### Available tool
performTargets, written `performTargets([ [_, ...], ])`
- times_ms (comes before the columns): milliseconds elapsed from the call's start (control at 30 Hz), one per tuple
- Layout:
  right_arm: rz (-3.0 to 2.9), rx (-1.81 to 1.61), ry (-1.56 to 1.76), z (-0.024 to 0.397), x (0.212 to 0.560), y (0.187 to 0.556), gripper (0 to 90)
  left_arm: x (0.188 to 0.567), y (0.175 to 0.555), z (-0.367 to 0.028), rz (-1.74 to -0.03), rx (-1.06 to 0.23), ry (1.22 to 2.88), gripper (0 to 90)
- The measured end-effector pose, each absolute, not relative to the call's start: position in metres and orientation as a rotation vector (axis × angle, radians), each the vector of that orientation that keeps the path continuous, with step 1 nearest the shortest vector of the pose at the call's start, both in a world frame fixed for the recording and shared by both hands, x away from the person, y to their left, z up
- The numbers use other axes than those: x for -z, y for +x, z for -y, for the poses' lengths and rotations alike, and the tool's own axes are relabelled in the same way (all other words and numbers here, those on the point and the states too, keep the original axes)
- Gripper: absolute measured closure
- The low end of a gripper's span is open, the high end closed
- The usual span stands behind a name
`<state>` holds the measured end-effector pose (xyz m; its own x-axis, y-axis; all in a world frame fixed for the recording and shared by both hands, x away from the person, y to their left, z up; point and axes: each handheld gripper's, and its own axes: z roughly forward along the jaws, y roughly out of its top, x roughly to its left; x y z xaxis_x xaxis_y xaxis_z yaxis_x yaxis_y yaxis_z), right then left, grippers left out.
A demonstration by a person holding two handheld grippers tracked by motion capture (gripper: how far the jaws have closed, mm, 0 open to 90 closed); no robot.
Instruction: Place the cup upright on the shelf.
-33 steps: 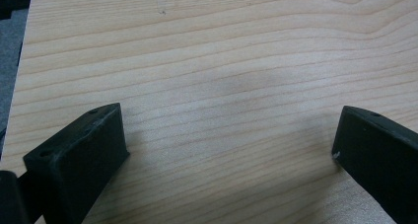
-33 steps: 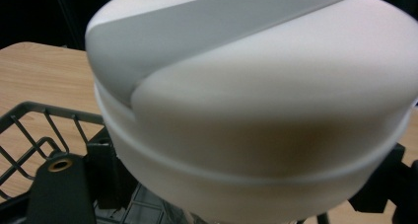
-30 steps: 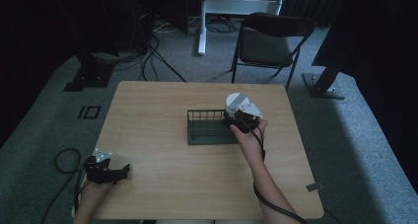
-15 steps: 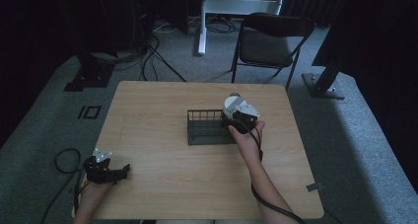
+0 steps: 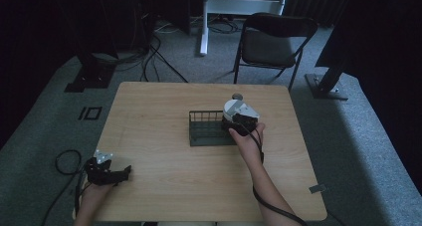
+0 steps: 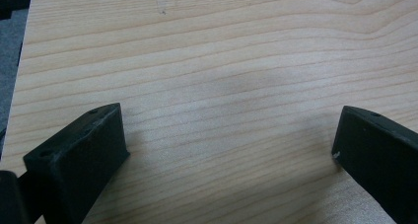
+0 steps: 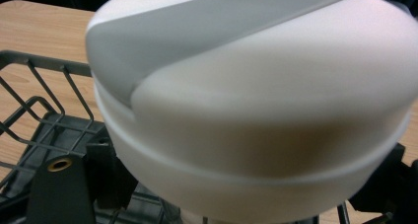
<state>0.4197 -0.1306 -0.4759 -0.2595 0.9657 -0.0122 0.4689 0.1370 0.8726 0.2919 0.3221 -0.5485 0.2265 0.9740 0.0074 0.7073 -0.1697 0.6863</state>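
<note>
One wooden table point(image 5: 164, 116) filled the middle of the high view, with one dark wire rack point(image 5: 206, 129) at its centre. The right gripper point(image 5: 238, 122) sat at the rack's right end, its jaws clamped on one white and grey round object point(image 7: 256, 91). The left gripper point(image 5: 107, 170), at lower left, had its jaws spread wide over bare wood. One folding chair point(image 5: 271, 42) stood at upper centre.
</note>
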Motion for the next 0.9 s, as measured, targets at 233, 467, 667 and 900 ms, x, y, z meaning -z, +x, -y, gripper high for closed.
performTargets([
  [233,-1.832,-1.055,1.338,0.131,0.478,0.417,17.8,0.549,0.292,-0.322,-1.541,-0.621,1.947,0.1],
  [467,-1.832,-1.071,1.308,0.133,0.484,0.414,13.1,0.549,0.292,-0.322,-1.541,-0.621,1.946,0.2],
  [667,-1.805,-1.113,1.308,0.137,0.483,0.410,12.8,0.549,0.292,-0.322,-1.541,-0.621,1.946,0.2],
  [900,-1.815,-1.114,1.290,0.141,0.483,0.404,12.5,0.549,0.292,-0.322,-1.541,-0.621,1.947,0.2],
])
